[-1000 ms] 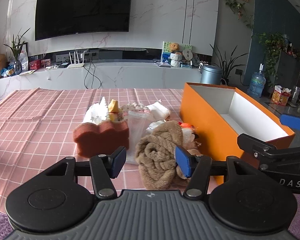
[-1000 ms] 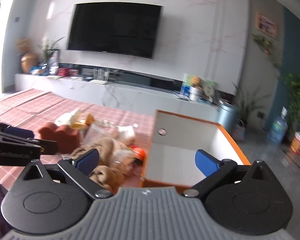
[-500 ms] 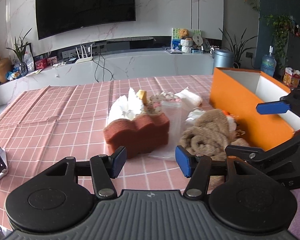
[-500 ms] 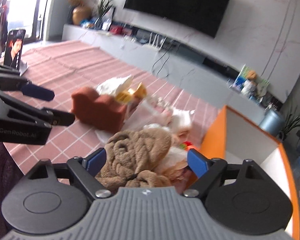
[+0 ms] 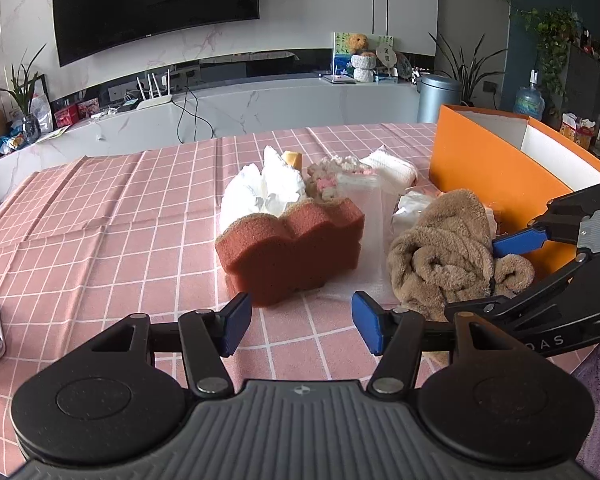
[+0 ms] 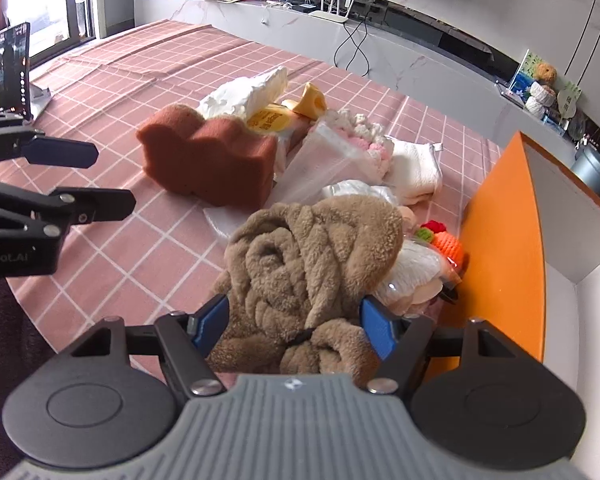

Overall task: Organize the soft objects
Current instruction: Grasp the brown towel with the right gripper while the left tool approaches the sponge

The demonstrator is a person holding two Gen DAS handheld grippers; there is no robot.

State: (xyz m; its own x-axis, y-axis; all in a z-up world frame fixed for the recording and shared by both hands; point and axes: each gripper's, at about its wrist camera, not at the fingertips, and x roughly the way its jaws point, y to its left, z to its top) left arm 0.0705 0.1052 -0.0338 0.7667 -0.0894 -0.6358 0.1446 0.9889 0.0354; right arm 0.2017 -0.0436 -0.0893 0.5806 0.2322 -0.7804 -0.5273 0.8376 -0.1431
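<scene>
A pile of soft things lies on the pink checked tablecloth [image 5: 100, 232]. A brown fluffy towel [image 6: 312, 256] lies at the near edge; it also shows in the left wrist view [image 5: 440, 252]. A red-brown sponge [image 5: 292, 248] stands left of it, also seen in the right wrist view [image 6: 208, 156]. Behind are white tissue [image 5: 264, 192], a pink-white knitted piece [image 6: 360, 136] and an orange knitted toy [image 6: 446, 246]. My right gripper [image 6: 294, 328] is open, its fingers on either side of the towel. My left gripper [image 5: 300, 320] is open and empty, just in front of the sponge.
An open orange box [image 5: 496, 176] with a white inside stands right of the pile, also seen in the right wrist view [image 6: 504, 224]. A phone on a stand [image 6: 12, 72] is at the table's left. A TV wall and a white counter [image 5: 260, 104] lie beyond.
My right gripper has swung from the box down over the brown towel and now straddles it. My left gripper has shifted left, from in front of the towel to in front of the sponge.
</scene>
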